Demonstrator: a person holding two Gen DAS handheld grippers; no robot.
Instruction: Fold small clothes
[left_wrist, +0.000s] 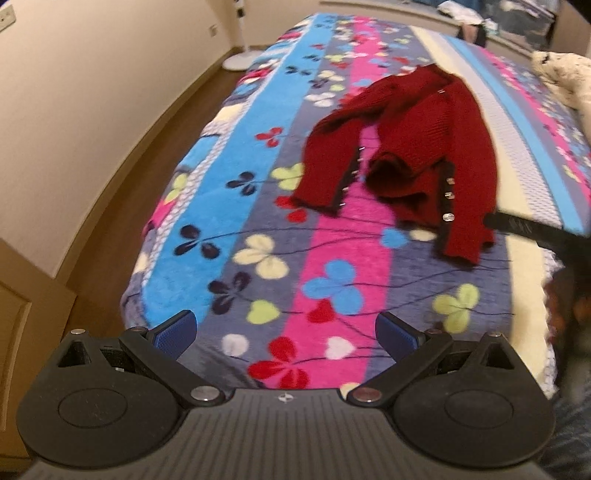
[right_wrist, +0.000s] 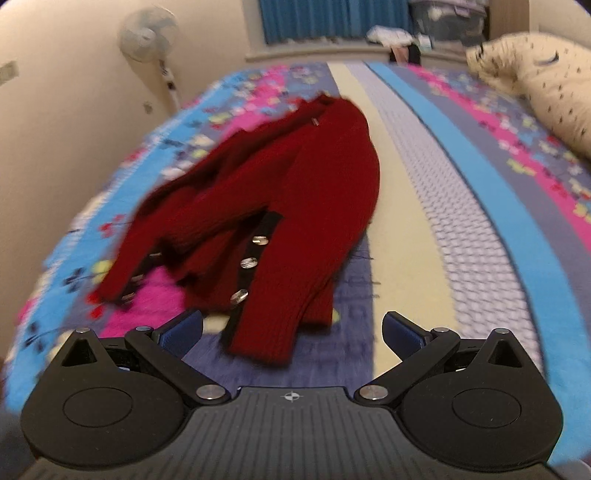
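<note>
Blue-padded fingers (left_wrist: 173, 334) of the left hand-held gripper (left_wrist: 286, 330) stand wide apart over the near end of the bed, with nothing between them. Under them lies a fleece blanket (left_wrist: 258, 206) in blue, pink and grey stripes printed with clover shapes, which covers the bed.

Farther along the bed, on the pink and grey stripes, lies a small red knit cardigan (left_wrist: 417, 147). It is crumpled and unfolded, its front open, with dark edging and a row of silver buttons (right_wrist: 249, 263). One sleeve reaches toward the near end of the bed.

From the right wrist view, the right hand-held gripper (right_wrist: 291, 328) is also spread wide and holds nothing. The nearest sleeve cuff lies just ahead of its fingers and between them, not touching the pads as far as the blurred picture shows.

A cream pillow (right_wrist: 535, 81) with dark specks rests at the far right of the bed. A white standing fan (right_wrist: 147, 35) is by the wall on the left. No containers can be made out clearly.
</note>
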